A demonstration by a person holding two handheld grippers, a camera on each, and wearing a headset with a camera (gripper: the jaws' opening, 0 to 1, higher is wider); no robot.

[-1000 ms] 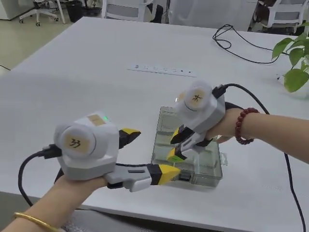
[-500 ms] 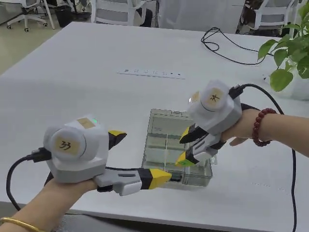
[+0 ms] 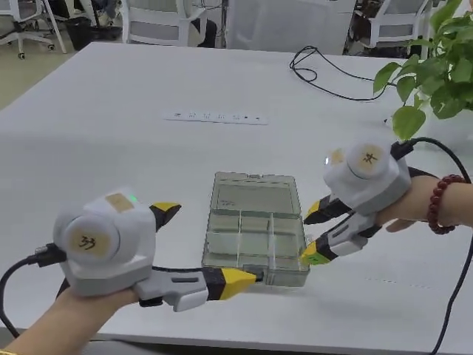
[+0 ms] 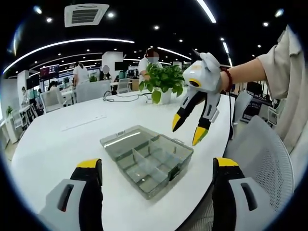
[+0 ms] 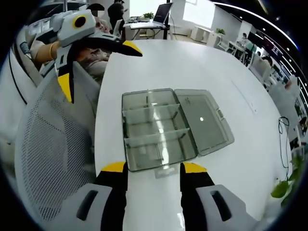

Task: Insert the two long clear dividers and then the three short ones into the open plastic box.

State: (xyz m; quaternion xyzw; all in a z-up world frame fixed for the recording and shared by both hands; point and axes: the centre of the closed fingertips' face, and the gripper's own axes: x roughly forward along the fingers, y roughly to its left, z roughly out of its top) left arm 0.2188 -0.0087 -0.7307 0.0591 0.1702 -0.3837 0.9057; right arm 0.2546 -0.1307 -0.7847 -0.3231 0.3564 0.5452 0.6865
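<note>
Open clear grey divided plastic box [image 4: 147,159] on white table [image 4: 57,139], before spread jaws of left gripper [image 4: 156,166]; right gripper [image 4: 187,133] hovering beyond.

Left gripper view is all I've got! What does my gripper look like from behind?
Observer: In the head view, the left gripper has a white body with a round label reading 33.
Operator: Cool! Does the other one have a number too?
Observer: The right gripper carries a round sticker on its back as well, but I can't read what's on it.
</note>
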